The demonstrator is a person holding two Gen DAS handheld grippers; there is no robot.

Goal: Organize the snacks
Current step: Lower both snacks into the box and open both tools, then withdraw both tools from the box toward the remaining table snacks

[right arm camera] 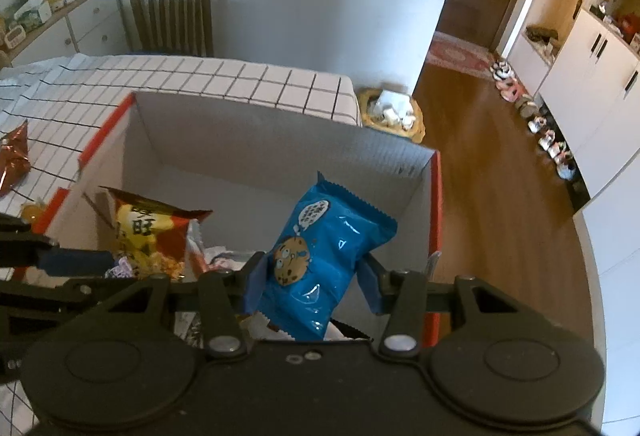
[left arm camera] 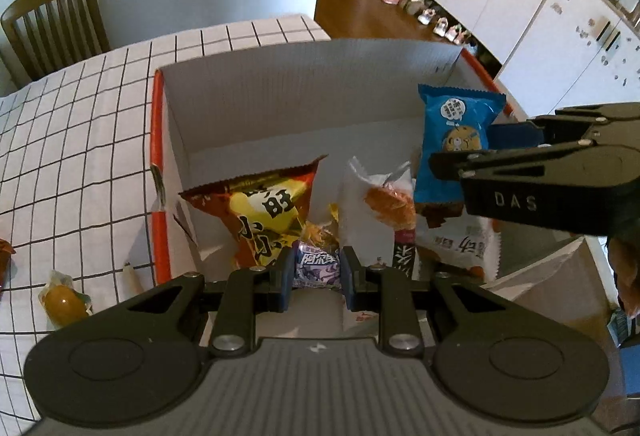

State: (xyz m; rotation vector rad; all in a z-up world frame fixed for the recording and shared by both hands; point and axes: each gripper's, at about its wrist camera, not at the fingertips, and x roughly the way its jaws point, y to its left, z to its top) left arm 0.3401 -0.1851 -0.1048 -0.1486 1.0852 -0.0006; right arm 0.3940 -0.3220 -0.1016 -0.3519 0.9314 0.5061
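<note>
Over the open cardboard box, left gripper clamped on purple candy wrapper, right gripper clamped on blue cookie packet, yellow-red snack bag just beyond left fingertips.

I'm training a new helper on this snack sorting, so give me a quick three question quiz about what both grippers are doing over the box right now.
1. True or false: the right gripper holds a blue cookie packet.
2. What does the left gripper hold? A) red and yellow snack bag B) small purple candy packet C) nothing
3. Fill in: both grippers are above the open cardboard ____.

Key:
1. True; its jaws press the packet's sides.
2. B, the small purple candy packet; the red and yellow snack bag already stands in the box.
3. box.
</note>
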